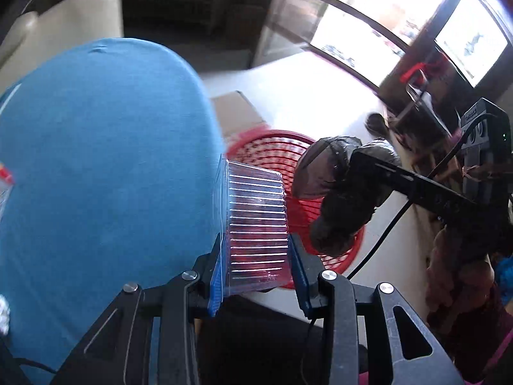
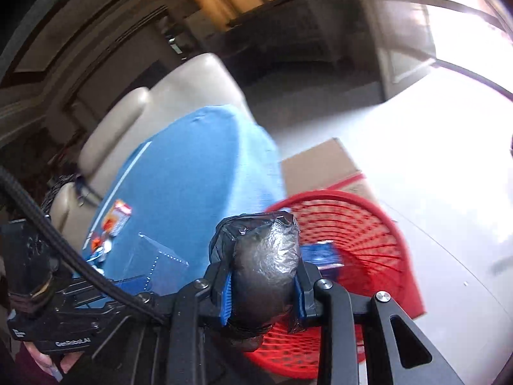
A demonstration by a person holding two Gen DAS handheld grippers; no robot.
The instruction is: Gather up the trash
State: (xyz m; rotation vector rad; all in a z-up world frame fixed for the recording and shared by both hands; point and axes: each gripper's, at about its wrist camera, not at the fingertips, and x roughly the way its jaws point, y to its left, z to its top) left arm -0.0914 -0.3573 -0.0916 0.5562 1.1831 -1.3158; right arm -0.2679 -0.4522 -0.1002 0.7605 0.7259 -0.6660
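1. Trash: a clear ribbed tub [image 1: 256, 224] and a dark crumpled bag [image 2: 264, 266] are both held up over the red basket [image 2: 359, 240], which is the landmark here.
2. The left gripper [image 1: 256, 276] has its jaws closed on the tub's two sides, part open to fit its width; the tub hangs at the basket's near rim, beside the blue surface [image 1: 96, 160].
3. The right gripper [image 2: 263, 288] has its jaws nearly closed, pinching the bag; the bag hangs over the basket's near rim.
4. In the left wrist view the bag [image 1: 340, 192] and the right gripper [image 1: 362, 166] sit above the basket [image 1: 275, 154], to the right of the tub.
5. A blue item [image 2: 322, 253] lies inside the basket.
6. A cardboard box [image 2: 323, 166] stands just behind the basket, on the pale floor [image 2: 449, 192].
7. Wrappers [image 2: 115, 221] lie on the surface, left of the basket.
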